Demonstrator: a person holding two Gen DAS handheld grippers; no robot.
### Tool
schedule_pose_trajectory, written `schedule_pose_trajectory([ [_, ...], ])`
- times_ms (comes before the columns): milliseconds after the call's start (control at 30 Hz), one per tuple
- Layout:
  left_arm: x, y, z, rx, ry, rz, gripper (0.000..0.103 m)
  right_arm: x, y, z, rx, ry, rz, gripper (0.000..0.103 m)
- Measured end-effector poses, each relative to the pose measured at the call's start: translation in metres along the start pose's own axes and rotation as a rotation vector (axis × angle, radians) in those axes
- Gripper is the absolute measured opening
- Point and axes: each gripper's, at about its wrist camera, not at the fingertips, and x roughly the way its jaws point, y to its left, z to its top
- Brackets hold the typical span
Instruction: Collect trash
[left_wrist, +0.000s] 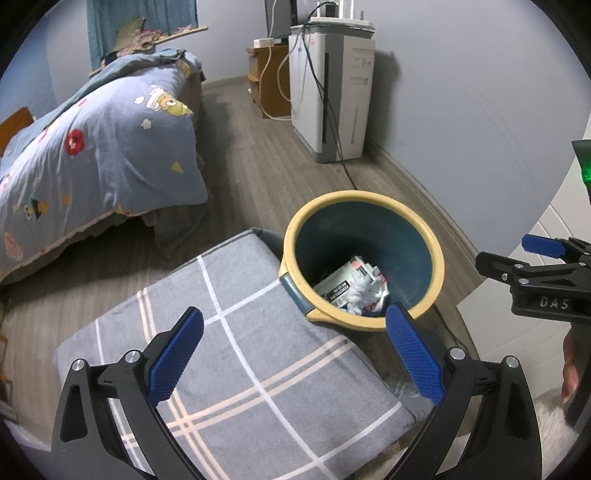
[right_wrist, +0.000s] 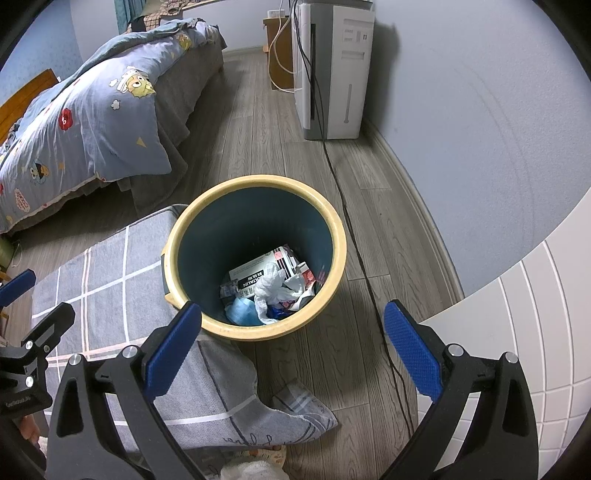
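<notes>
Hovering wide open and empty, both hand-held grippers, left hand-held gripper (left_wrist: 293, 350) and right hand-held gripper (right_wrist: 293, 350), face the bin (right_wrist: 255, 330); its crumpled paper trash (right_wrist: 275, 288) looks light and soft, best pinched at a protruding fold.

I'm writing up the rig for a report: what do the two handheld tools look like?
Both the left tool and right tool look identical: black, curved plastic frames with silver screw heads, each ending in two flat blue fingers with textured pads. The right one's side bears white letters "DAS". No cables or sleeves show.

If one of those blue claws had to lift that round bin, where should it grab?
Probably the thick yellow rim of the trash bin, from straight above, one jaw inside and one outside the wall. The bin stands upright and open, too wide to span. The right gripper hangs open nearest it; the grey cushion crowds its left side.
</notes>
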Motion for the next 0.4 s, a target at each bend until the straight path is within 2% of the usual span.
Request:
schedule_pose_trajectory([
  [167, -0.0015, -0.0019, -0.0001, 0.019, -0.004, 0.015, 0.098, 0.0002, -0.0012, -0.0003, 0.003, 0.003, -0.001, 0.097],
  [400, -0.0075, 0.0079, 0.0028, -0.018, -0.002, 0.019, 0.098, 0.0022, -0.0009, -0.0014, 0.019, 0.02, -0.01, 0.097],
])
